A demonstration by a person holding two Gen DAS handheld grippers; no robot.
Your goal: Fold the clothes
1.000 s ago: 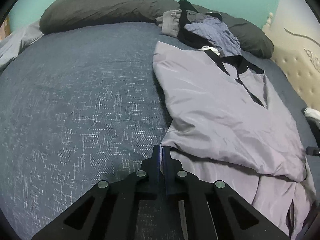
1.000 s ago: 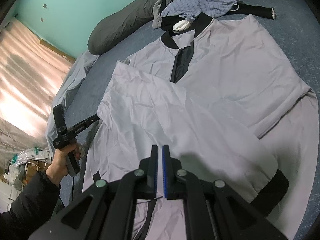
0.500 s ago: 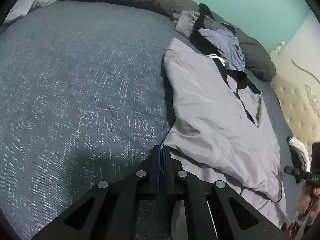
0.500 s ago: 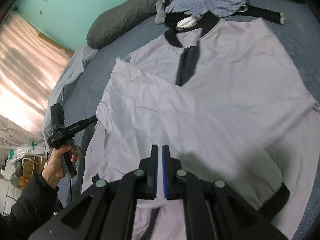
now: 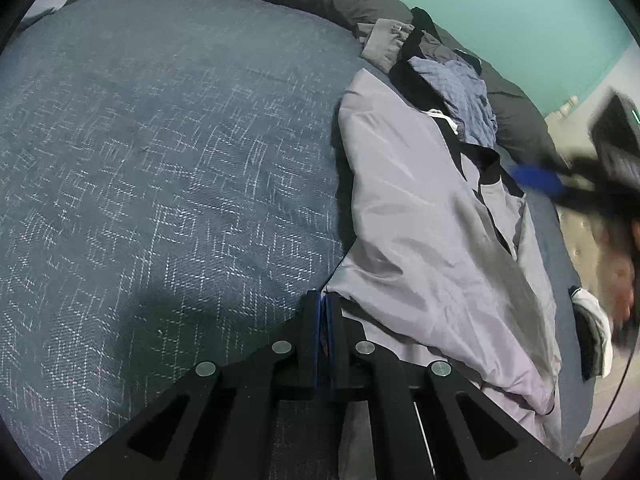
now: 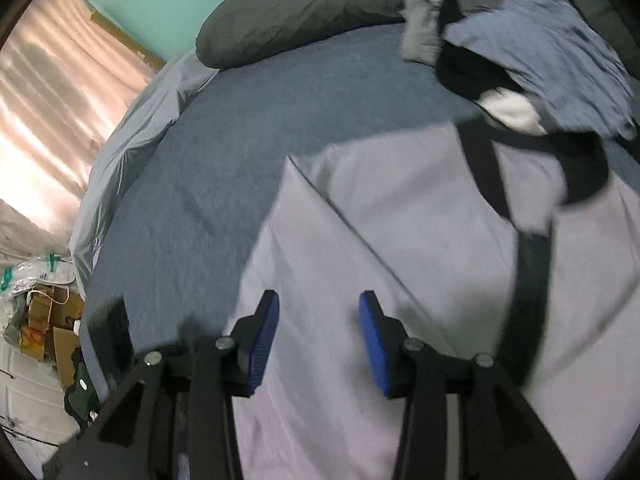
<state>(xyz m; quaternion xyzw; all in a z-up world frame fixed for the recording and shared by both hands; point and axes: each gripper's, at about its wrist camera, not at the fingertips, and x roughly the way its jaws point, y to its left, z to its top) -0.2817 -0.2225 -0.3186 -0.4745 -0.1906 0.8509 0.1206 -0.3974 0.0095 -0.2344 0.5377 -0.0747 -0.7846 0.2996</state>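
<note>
A lilac shirt [image 5: 420, 220] with black collar and placket lies on the blue bedspread [image 5: 160, 160], its left side folded over the body. My left gripper [image 5: 324, 300] is shut on the folded side's corner, at the shirt's left edge. In the right wrist view my right gripper [image 6: 318, 320] stands open just above the shirt [image 6: 400, 220], blue pads [image 6: 262, 340] wide apart with only flat cloth below them. The black collar [image 6: 584, 172] lies ahead to its right. The right gripper [image 5: 536, 178] shows blurred over the collar in the left wrist view.
A heap of other clothes [image 6: 540, 40], blue checked on top, lies beyond the collar against a long dark pillow [image 6: 300, 12]. A beige headboard [image 5: 580, 240] borders the right side. A curtain [image 6: 60, 80] and boxes [image 6: 44, 316] stand past the bed's left edge.
My right gripper has opened and swung forward over the shirt toward the collar. The left gripper stays shut on the folded corner, barely shifted.
</note>
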